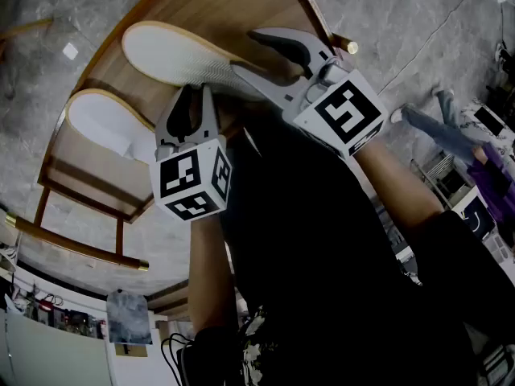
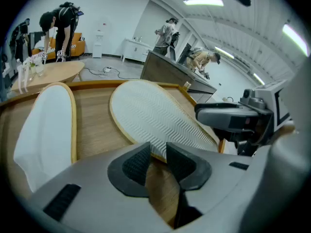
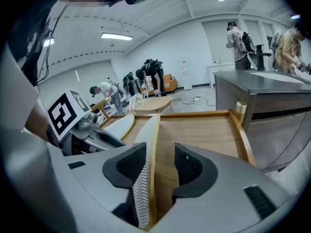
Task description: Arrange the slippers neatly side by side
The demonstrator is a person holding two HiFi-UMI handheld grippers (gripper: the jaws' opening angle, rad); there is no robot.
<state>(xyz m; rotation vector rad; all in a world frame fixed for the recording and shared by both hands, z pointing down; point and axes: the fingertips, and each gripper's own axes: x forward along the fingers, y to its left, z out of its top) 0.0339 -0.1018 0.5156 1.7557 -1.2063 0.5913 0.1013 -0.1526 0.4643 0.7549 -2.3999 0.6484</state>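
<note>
Count: two grippers, two white slippers, one wooden desk with a raised rim.
Left gripper (image 2: 158,152): its forearm comes up from 6 o'clock in the head view and the gripper points to 12 o'clock. The jaws stand a narrow slit apart and clamp nothing. The tan rim of the herringbone-soled slipper (image 1: 181,55) lies just beyond the pads.
Right gripper (image 3: 160,159): its forearm reaches in from 4 o'clock and the gripper points to about 10 o'clock. The jaws are apart around that same slipper's end. The sole is against one pad, and a strip of desk shows between the rim and the other pad.
Herringbone-soled slipper: tipped up on its long edge, with the sole turned toward the left gripper. It sits on the desk (image 1: 241,6) at 12 o'clock.
Second slipper (image 1: 100,119): lies flat at 9 o'clock of the left gripper, apart from the first, with bare wood between them.
Background: several people stand beyond the desk.
</note>
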